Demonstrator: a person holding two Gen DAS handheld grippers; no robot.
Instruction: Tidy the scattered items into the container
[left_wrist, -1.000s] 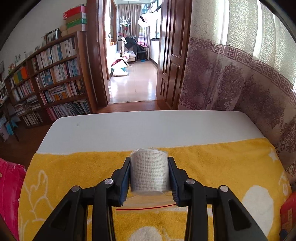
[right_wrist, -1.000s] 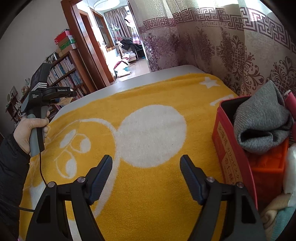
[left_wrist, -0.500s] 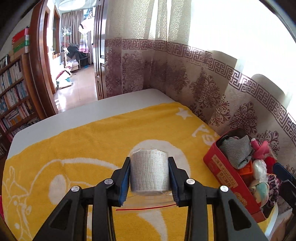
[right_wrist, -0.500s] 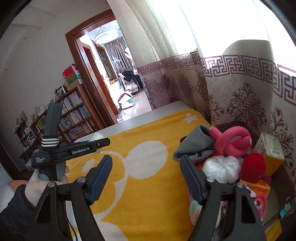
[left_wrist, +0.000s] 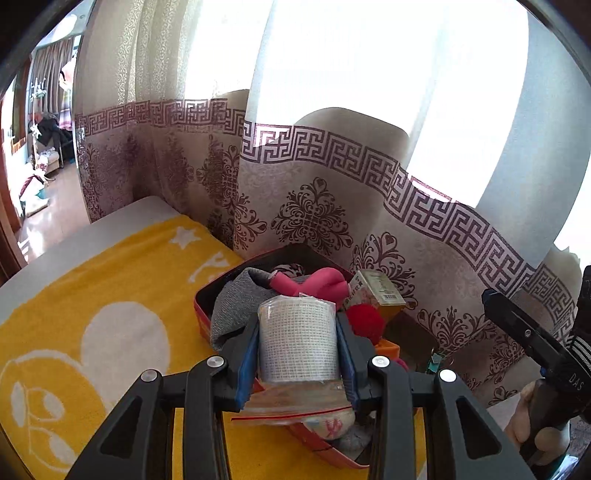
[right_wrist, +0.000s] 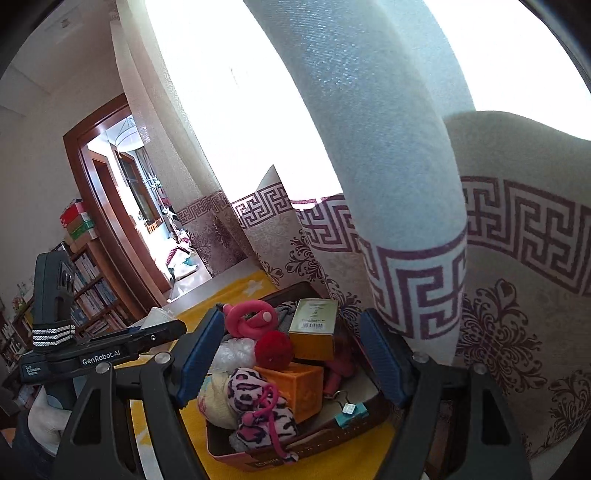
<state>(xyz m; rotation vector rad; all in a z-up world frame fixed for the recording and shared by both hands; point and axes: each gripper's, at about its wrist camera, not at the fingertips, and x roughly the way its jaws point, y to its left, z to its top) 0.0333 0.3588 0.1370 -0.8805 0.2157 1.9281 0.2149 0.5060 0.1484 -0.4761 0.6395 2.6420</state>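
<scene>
My left gripper (left_wrist: 297, 341) is shut on a white gauze roll in a clear plastic bag (left_wrist: 297, 339) and holds it above the near side of the red box (left_wrist: 205, 295). The box is full: grey cloth (left_wrist: 236, 302), pink rubber toy (left_wrist: 314, 282), red pompom (left_wrist: 364, 323), yellow carton (left_wrist: 376, 291). My right gripper (right_wrist: 290, 362) is open and empty, hovering over the same red box (right_wrist: 266, 459), with the orange cube (right_wrist: 295, 384), leopard-print cloth (right_wrist: 258, 402) and a binder clip (right_wrist: 351, 410) between its fingers. The left gripper's body shows in the right wrist view (right_wrist: 99, 354).
The box stands on a yellow towel (left_wrist: 92, 295) at the table's edge, right against a patterned curtain (left_wrist: 332, 206). A doorway (right_wrist: 122, 206) and bookshelves (right_wrist: 88, 291) lie beyond. The right gripper's body (left_wrist: 535, 350) sits at the far right of the left wrist view.
My left gripper has swung right with the gauze roll, from over the towel to above the red box. My right gripper has moved in over the box and tilted upward.
</scene>
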